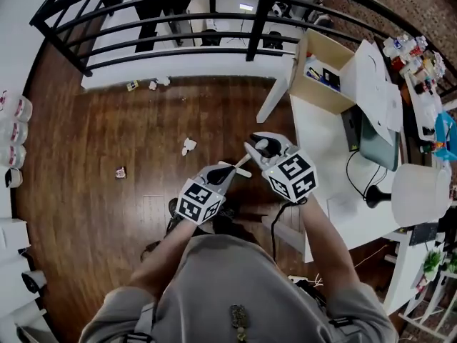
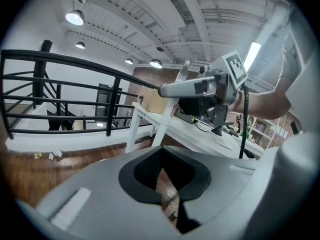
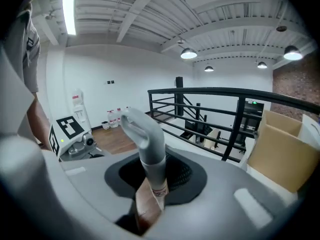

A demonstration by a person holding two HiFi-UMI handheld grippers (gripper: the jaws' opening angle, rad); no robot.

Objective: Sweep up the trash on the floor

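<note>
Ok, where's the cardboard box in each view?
Head view: cardboard box upper right, just below the black railing.
Left gripper view: centre, small, under the railing's right end.
Right gripper view: far right edge, large.
Shared landmark: the black railing, above the box throughout.

Wood floor [image 1: 86, 134] open ahead and left. White table [image 1: 325, 148] blocks right side. Black railing [image 1: 178, 38] closes far edge. Bottles [image 1: 13, 131] line left wall.

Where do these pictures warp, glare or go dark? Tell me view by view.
Head view: the railing bows into an arc. Left gripper view: a ceiling lamp blows out white; corners go black. Right gripper view: the strip light glares, the handle between the jaws looks sharp.
</note>
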